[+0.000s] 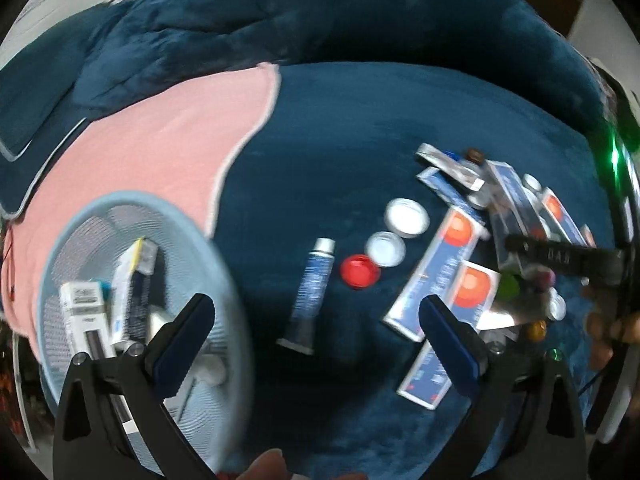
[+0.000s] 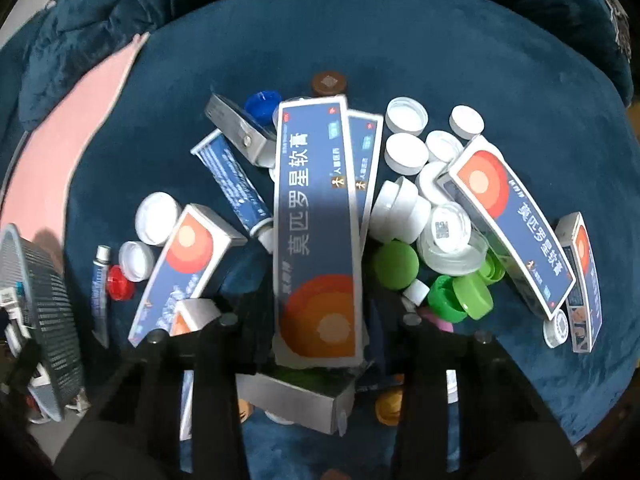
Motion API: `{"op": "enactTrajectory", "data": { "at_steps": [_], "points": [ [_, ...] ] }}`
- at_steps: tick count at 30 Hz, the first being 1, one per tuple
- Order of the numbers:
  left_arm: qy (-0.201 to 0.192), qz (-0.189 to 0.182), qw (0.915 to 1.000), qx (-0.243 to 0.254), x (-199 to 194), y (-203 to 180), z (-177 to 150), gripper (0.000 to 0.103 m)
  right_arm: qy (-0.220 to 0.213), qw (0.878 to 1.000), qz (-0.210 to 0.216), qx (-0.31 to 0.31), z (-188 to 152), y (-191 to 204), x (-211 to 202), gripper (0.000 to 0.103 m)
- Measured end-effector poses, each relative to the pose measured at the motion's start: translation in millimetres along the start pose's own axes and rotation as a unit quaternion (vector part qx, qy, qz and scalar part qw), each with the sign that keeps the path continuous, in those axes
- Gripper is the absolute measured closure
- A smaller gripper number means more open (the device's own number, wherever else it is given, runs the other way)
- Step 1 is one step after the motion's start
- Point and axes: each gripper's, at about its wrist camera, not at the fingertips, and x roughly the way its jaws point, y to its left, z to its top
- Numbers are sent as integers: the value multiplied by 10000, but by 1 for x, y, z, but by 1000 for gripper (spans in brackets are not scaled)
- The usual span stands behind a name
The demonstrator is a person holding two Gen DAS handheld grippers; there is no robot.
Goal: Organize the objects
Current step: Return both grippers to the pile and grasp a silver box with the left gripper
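My left gripper is open and empty above the blue cushion, just in front of a small blue ointment tube. A light blue mesh basket at its left holds several boxes. My right gripper is shut on a long blue ointment box with an orange circle, held over a pile of similar boxes, tubes and bottle caps. In the left wrist view the pile lies to the right, with the right gripper's black arm over it.
A pink towel lies under the basket. A red cap and two white caps lie beside the tube. Green caps and a brown cap sit in the pile. The cushion's raised rim curves behind.
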Motion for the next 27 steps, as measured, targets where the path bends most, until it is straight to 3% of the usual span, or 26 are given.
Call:
{"op": "enactTrajectory", "data": {
  "at_steps": [4, 8, 13, 17, 19, 23, 25, 26, 27],
  "points": [
    [-57, -377, 9973, 624, 0, -35, -3, 1, -247, 9991, 312, 145, -5, -14, -30, 63],
    [-132, -776, 9858, 1484, 2, -79, -9, 1, -276, 9975, 462, 461, -8, -40, -48, 64],
    [-256, -1266, 9534, 2726, 9, -133, -17, 1, -178, 9958, 568, 695, -11, -64, -59, 65],
    [-119, -1247, 9310, 3429, 30, -164, -26, 3, -59, 9958, 531, 745, -14, -73, -56, 64],
    [-24, -1264, 9225, 3646, 40, -173, -30, 6, 1, 9933, 737, 892, -15, -76, -53, 64],
    [-5, -1157, 9106, 3968, 56, -183, -36, 17, -129, 9938, 682, 866, -12, -77, -58, 64],
    [75, -1127, 9070, 4057, 66, -185, -37, 28, -122, 9936, 677, 902, -11, -79, -58, 64],
    [163, -1173, 9066, 4049, 70, -184, -36, 39, -98, 9934, 683, 913, -11, -80, -57, 64],
    [213, -1228, 9104, 3944, 71, -182, -35, 41, -69, 9932, 688, 932, -10, -81, -56, 64]
  ]
}}
